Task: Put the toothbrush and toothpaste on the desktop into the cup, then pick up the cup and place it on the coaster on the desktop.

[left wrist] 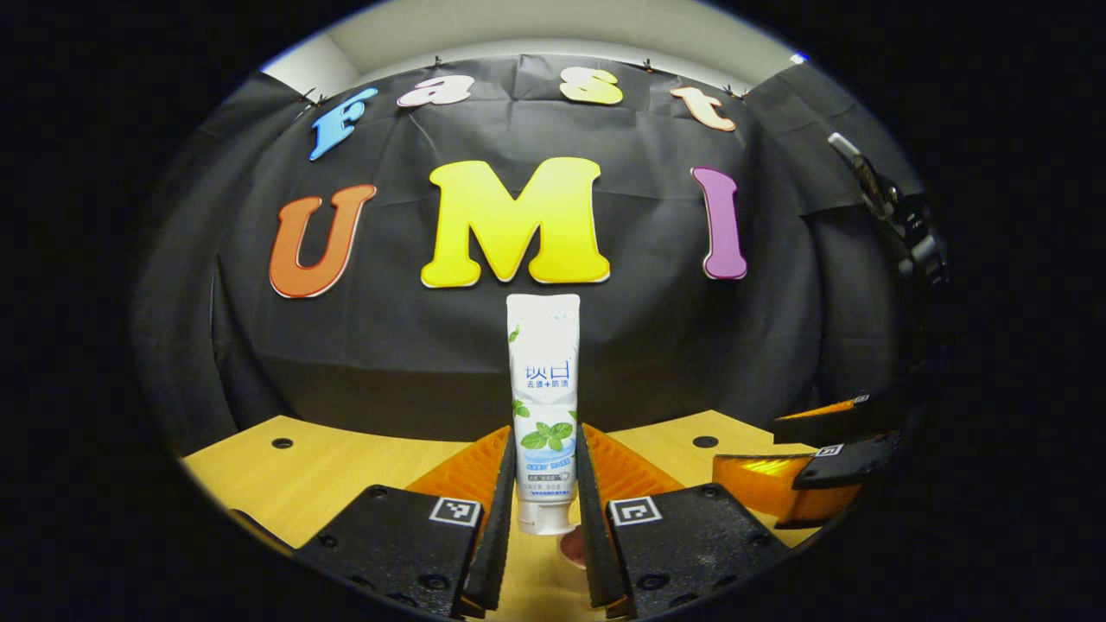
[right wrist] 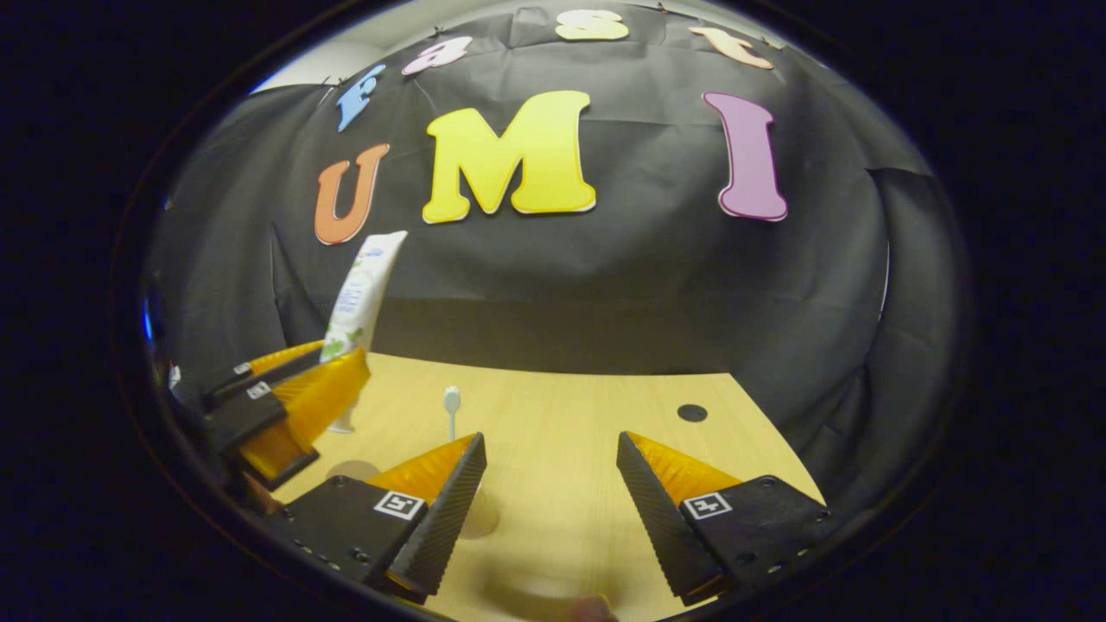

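Between the fingers, step in hand: the left hand-held gripper [left wrist: 544, 510] held the white plastic toothpaste tube with green leaf print [left wrist: 543, 406] upright, cap down, clear above the pale wooden worktop [left wrist: 346, 471]; by my reading the toothpaste leg of the task was under way and the tube had not yet reached the cup.
Worktop: pale wood with small dark round holes, the booth's black cloth wall behind it.
Toothpaste tube: flat crimped end at the top, white cap [left wrist: 544, 521] at the bottom; both fingers pressed on its lower body. In the right gripper view it stood tilted at the left [right wrist: 363, 294], in that same left hand-held gripper [right wrist: 302, 402].
Right hand-held gripper [right wrist: 550, 475]: fingers spread wide apart, holding nothing, low over the worktop.
Toothbrush: a slim white toothbrush head on a thin stem [right wrist: 451, 406] rose just beyond the right hand-held gripper's left finger; whether it already stood in the cup I could not tell.
Next move calls for: carrying the tube over the cup's mouth, cap first, and loosening the fingers only once it was inside; the cup itself was too unclear to place.
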A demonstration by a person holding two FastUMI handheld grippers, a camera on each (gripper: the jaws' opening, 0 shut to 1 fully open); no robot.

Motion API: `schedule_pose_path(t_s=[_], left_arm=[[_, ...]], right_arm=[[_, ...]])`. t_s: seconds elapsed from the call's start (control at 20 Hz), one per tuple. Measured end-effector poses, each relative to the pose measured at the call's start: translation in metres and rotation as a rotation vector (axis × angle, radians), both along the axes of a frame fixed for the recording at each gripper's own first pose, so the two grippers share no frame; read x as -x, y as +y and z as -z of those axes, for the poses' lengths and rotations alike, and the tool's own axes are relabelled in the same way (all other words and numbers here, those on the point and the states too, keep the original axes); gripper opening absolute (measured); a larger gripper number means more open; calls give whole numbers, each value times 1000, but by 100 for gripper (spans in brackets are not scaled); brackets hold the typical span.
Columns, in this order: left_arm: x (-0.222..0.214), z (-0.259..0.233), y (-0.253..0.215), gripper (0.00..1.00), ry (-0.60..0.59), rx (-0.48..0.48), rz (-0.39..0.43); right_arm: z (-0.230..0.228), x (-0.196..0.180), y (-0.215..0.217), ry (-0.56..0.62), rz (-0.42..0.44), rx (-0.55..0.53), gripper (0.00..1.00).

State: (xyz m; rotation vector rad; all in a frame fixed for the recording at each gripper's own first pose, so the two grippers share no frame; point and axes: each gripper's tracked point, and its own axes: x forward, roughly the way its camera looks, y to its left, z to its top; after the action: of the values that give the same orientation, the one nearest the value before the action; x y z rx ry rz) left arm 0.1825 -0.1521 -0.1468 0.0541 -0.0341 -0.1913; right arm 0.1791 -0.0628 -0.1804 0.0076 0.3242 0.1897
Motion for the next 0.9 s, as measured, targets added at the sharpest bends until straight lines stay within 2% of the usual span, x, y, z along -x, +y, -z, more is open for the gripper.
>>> schedule_pose_path(t_s=[0.35,0.9], left_arm=[[-10,53,-19,40,66,22,26],[-9,90,-17,42,124,40,16]], right_arm=[[34,5,-37,69,57,28,93],[45,9,-22,82,62,26,93]])
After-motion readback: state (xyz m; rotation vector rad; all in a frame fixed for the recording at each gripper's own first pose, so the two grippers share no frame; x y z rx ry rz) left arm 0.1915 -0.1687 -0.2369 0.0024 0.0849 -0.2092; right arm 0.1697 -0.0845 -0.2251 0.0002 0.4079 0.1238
